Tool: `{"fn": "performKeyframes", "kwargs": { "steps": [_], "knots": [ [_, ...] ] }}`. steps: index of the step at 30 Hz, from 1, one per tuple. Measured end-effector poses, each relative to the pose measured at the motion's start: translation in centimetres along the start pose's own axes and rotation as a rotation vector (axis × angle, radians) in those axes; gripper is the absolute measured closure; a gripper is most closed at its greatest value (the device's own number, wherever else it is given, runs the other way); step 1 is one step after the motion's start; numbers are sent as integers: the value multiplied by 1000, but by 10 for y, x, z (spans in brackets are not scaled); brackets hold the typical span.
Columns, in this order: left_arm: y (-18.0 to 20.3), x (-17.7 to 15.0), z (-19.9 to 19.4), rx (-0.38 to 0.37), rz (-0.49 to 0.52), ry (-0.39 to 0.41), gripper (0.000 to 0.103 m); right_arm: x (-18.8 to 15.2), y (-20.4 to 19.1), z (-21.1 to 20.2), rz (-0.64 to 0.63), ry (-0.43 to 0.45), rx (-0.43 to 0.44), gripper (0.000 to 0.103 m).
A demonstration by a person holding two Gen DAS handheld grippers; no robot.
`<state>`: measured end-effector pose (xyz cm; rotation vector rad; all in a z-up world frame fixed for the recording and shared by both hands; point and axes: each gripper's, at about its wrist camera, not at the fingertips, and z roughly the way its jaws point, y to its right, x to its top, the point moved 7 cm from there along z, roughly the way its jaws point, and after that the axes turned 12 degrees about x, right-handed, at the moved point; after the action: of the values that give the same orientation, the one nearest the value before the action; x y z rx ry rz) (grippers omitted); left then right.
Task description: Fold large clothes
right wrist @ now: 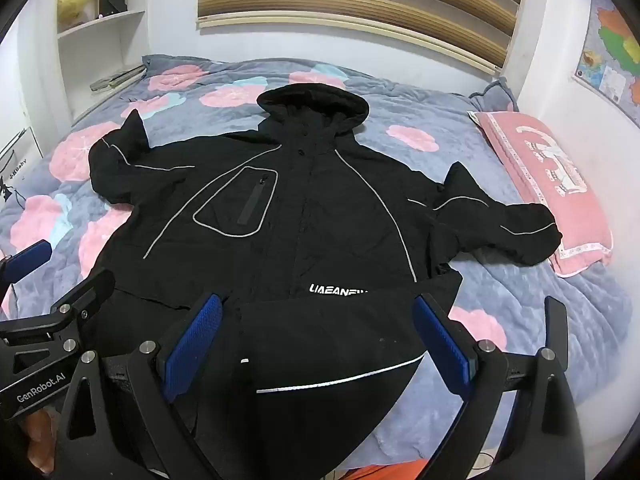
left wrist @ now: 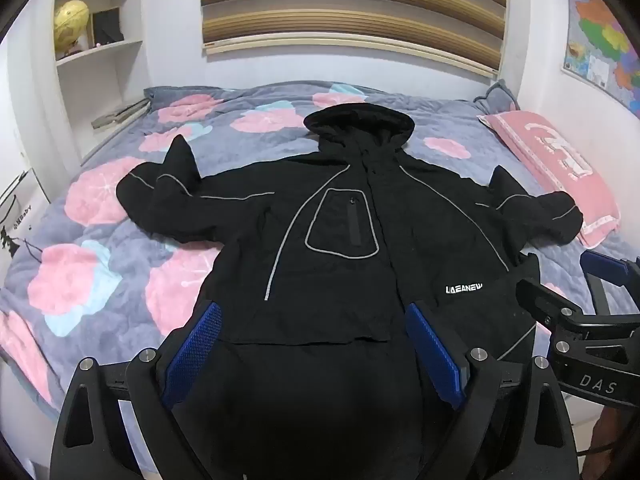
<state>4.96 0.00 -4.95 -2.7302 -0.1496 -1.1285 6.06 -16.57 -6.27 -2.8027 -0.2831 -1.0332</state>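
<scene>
Two grippers, both gaping wide with nothing clamped. Left gripper [left wrist: 314,354] poised over the lower hem, blue pads [left wrist: 192,356] spread to either side of dark cloth; right gripper [right wrist: 318,346] likewise over the hem's other half, blue pads [right wrist: 442,350] far apart. Each gripper also visible at the edge of the other's view.

One black hooded jacket [left wrist: 360,248], laid face up on the bed [left wrist: 100,272], centred, hood [left wrist: 358,122] pointing toward the far wall. Bottom edge turned up over the body in a fold, partly covering the white lettering [right wrist: 338,290] in the right wrist view. Two sleeves stretched sideways, each doubled back at the cuff: one [left wrist: 160,196] on the left of the frame, the other [left wrist: 536,216] reaching the pillow. Thin grey piping across chest, sleeves and hem; one outlined chest pocket [left wrist: 342,224] with a dark zip.

One grey quilt with pink and pale blue flower patches covering the bed. One pink pillow [right wrist: 548,184] at the right edge. One striped roller blind [left wrist: 352,4] on the back wall. One white shelf unit [left wrist: 100,28] in the left corner, holding one golden globe [left wrist: 71,20]. One coloured map [left wrist: 604,36] on the right wall.
</scene>
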Motion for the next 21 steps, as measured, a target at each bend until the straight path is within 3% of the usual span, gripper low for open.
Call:
{"fn": "performKeyframes", "kwargs": {
  "steps": [13, 21],
  "knots": [
    [4, -5, 5, 15, 8, 17, 9, -1, -2, 5, 3, -12, 9, 6],
    [2, -3, -3, -32, -18, 18, 9, 4, -1, -1, 1, -10, -9, 6]
  ]
}}
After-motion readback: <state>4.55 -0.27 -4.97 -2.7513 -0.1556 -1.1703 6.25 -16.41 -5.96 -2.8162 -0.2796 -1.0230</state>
